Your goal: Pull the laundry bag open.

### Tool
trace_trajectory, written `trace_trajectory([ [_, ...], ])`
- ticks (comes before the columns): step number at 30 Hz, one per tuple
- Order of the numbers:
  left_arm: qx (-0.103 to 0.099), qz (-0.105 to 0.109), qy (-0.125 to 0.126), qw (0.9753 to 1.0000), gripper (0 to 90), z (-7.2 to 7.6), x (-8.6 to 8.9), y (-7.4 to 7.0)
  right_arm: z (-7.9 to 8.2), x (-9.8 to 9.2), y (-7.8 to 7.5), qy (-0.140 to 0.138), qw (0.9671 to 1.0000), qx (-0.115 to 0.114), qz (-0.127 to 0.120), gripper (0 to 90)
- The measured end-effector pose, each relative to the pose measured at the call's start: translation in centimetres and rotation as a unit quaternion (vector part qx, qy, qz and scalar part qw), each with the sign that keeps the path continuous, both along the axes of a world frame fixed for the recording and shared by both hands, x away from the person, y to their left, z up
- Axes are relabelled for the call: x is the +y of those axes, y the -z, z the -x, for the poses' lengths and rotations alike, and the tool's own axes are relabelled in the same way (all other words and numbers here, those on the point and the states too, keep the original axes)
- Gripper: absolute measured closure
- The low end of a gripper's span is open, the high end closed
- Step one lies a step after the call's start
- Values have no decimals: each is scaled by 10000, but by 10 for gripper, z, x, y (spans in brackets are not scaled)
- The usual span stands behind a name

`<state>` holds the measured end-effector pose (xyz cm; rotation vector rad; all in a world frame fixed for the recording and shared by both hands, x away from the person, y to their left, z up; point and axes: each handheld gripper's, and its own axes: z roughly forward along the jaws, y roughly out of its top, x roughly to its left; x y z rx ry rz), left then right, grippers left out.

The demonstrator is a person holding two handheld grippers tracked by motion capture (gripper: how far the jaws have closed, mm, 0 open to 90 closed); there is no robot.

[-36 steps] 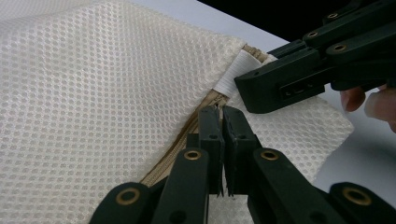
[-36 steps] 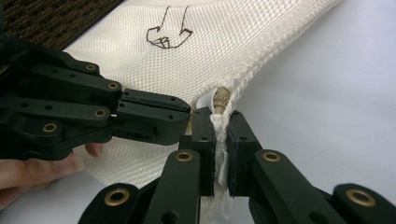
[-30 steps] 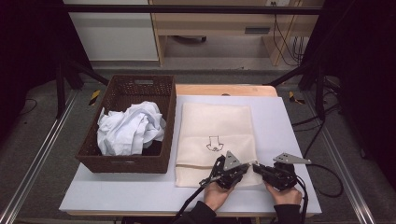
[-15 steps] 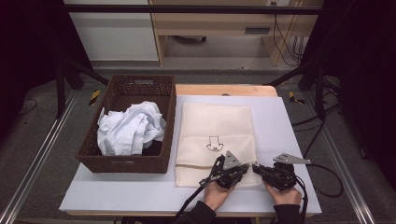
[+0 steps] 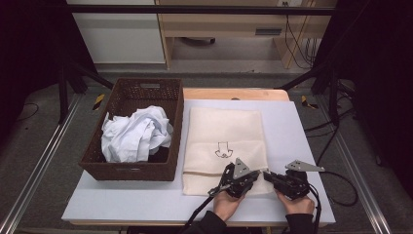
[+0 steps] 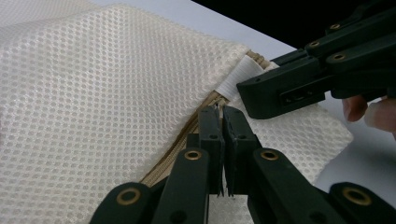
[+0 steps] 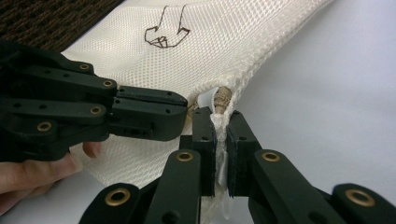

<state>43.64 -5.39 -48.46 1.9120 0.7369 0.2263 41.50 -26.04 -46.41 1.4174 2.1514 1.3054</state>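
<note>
Almost nothing differs from a second ago. The left gripper (image 5: 253, 176) and right gripper (image 5: 269, 177) sit at the same near corner of the mesh bag (image 5: 225, 131), tips close together, with no visible shift in either hand.

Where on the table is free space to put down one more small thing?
The table is bare right of the mesh bag, up to its right edge, and along the front below the basket. It is crowded at the bag's near right corner, where the left tool and right tool meet.
</note>
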Motion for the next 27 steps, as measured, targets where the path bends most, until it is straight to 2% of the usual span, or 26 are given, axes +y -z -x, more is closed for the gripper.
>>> trace_trajectory([
  [2,73,33,-20,10000,867,-1,0,0,0,0,0,0,10000,1,9,847],
  [13,102,30,-74,9999,868,0,3,-2,0,2,1,55,10000,0,69,851],
  [19,111,57,-75,9999,868,-1,4,-3,1,4,-1,68,9997,-151,161,853],
  [23,293,172,-63,9994,868,-5,6,0,2,5,-2,25,9996,-171,200,854],
  [27,153,139,-134,9997,868,-3,6,-2,2,7,-2,19,9995,-240,222,855],
])
